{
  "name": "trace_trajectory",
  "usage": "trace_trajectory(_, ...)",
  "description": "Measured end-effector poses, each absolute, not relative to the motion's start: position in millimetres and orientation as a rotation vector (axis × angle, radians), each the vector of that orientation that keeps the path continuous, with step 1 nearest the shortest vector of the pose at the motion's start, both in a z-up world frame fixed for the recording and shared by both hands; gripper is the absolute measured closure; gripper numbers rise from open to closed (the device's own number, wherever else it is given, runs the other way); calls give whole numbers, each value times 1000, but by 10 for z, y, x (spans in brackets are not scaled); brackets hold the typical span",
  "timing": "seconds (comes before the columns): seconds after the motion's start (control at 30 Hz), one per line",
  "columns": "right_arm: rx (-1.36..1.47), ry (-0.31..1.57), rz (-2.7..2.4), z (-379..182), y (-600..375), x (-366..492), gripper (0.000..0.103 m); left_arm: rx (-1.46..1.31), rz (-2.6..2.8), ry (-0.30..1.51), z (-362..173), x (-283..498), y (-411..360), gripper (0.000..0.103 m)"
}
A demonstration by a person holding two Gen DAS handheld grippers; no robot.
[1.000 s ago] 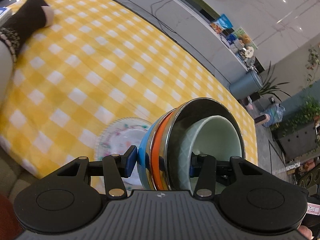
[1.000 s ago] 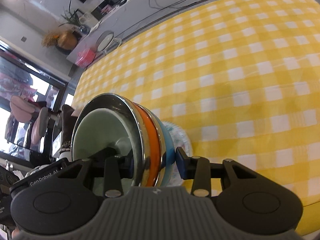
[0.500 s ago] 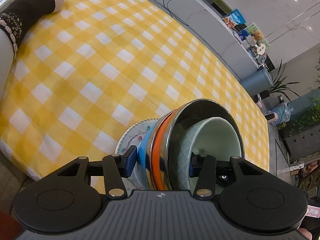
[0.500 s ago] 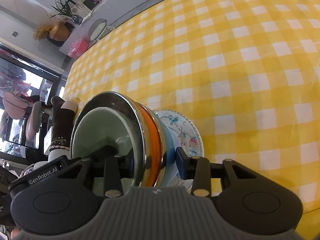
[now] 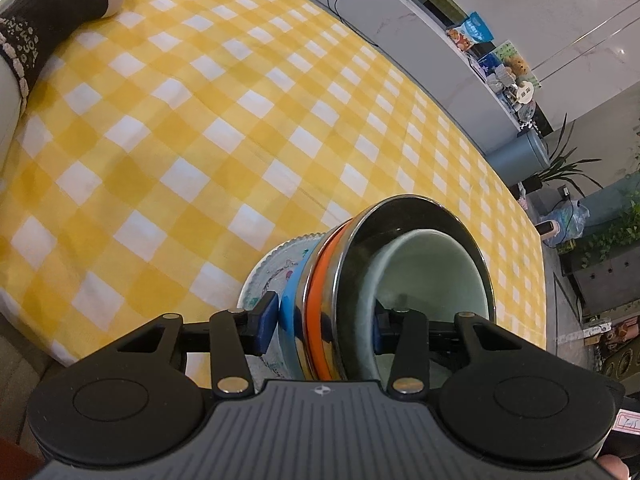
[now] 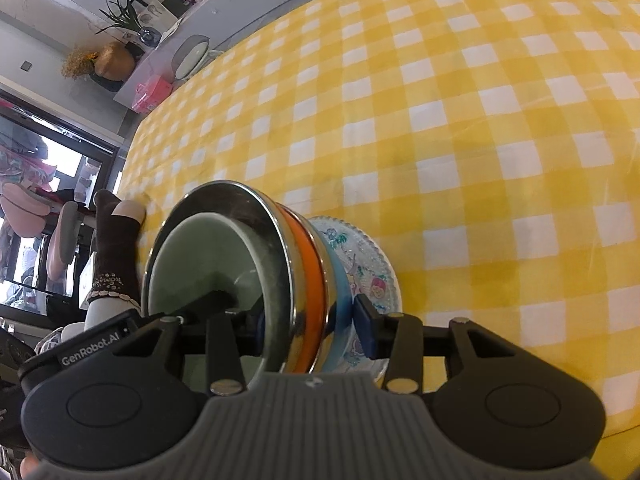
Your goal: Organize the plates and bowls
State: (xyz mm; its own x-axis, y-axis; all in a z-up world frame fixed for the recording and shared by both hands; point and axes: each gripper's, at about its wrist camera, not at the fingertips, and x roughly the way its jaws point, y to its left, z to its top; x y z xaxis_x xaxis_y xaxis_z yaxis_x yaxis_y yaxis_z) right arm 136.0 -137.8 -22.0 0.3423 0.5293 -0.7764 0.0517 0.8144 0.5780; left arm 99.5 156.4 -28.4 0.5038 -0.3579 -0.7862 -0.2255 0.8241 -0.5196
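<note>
Bowls nested into one stack (image 5: 360,280) are seen in the lower centre of both wrist views, gripped from opposite sides by the two grippers. The left gripper (image 5: 320,320) is closed on the stack's rim: one blue pad is pressed against the outer blue bowl (image 5: 289,312), the other is set inside the pale green bowl (image 5: 432,276). The right gripper (image 6: 308,324) is clamped on the stack in the same way, with one pad on the blue bowl (image 6: 340,292) and the other hidden inside the pale green bowl (image 6: 208,264).

From outside to inside, the stack is made up of the blue bowl, an orange bowl (image 5: 322,280), a steel bowl (image 5: 404,216) with a shiny rim, and the pale green bowl innermost. In the right wrist view the same order is shown: orange bowl (image 6: 306,264), then steel bowl (image 6: 240,208).

A floral glass plate (image 5: 276,268) lies on the yellow checked tablecloth (image 5: 200,120) directly under the stack; in the right wrist view the plate (image 6: 368,268) is seen just right of centre. Whether the stack touches the plate cannot be told.

A foot in a dark sock (image 5: 52,12) rests on the cloth at the upper left of the left wrist view. A blue-grey bin (image 5: 520,156) and a potted plant (image 5: 568,168) stand at the right edge.
</note>
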Motion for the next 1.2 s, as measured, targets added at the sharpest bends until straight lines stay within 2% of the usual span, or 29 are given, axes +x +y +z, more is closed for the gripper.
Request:
trace_trajectory(0.1,583,1195,327,-226,-1385,1355,54,-622,-82,1041,-260,987,1567,55)
trace_trajectory(0.27,585,1193,326,-209,-1399,1334,45,-589,-73,989,-159,957,1565,43)
trace_trajectory(0.33,582,1180,328,-179,-1401,1316,39,-573,-77,976,-118,940,1553,41)
trace_trajectory(0.37,582,1169,326,-159,-1404,1306,32,-564,-76,967,-95,927,1546,41)
trace_trajectory(0.57,524,1088,332,93,-1423,1167,29,-447,-63,827,253,749,1455,41)
trace_trajectory(0.9,250,748,275,755,-1422,523,24,-208,-210,577,800,150,1168,41)
trace_trajectory(1.2,69,504,213,884,-1438,-223,15,58,-230,358,917,-483,843,41)
